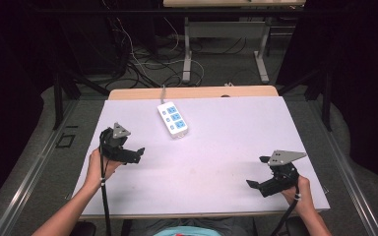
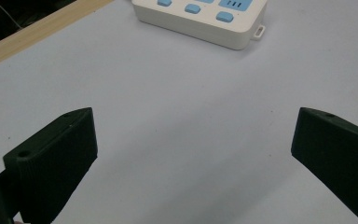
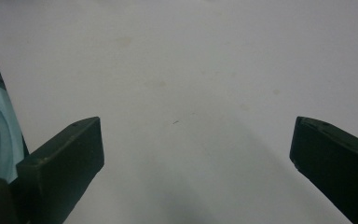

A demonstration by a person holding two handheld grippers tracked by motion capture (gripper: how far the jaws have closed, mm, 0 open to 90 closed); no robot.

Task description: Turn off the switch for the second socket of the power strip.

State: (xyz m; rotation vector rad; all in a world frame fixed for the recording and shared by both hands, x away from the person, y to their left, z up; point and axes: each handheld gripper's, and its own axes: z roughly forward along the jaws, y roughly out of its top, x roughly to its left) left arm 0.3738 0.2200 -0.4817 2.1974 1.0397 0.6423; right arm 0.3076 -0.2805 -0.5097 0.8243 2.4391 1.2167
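One white power strip [image 1: 173, 118] lies on the pale table top [image 1: 216, 147], toward the far edge and left of the middle, set at a slant with its cord running off over the far rim; three blue socket panels can be counted on it from the high view; there are two grippers, one in each hand; the left gripper [image 1: 128, 147] sits near the left edge of the table, near the strip but apart from it, its jaws spread wide with nothing between them; in the left gripper view the strip [image 2: 205, 18] lies ahead of the jaws, with bare table in between; the right gripper [image 1: 258, 172] is near the front right corner, well apart from the strip, jaws likewise wide and holding nothing; the middle and the right of the table lie open between the two grippers and the strip; a strip of wooden edge [image 1: 192, 92] shows past the far rim of the pale sheet; in the left gripper view the strip is cut off by the top of the picture, so only its near end and a few blue parts show; the socket holes are too small to make out from above; the floor cables beyond the table are dim and tangled
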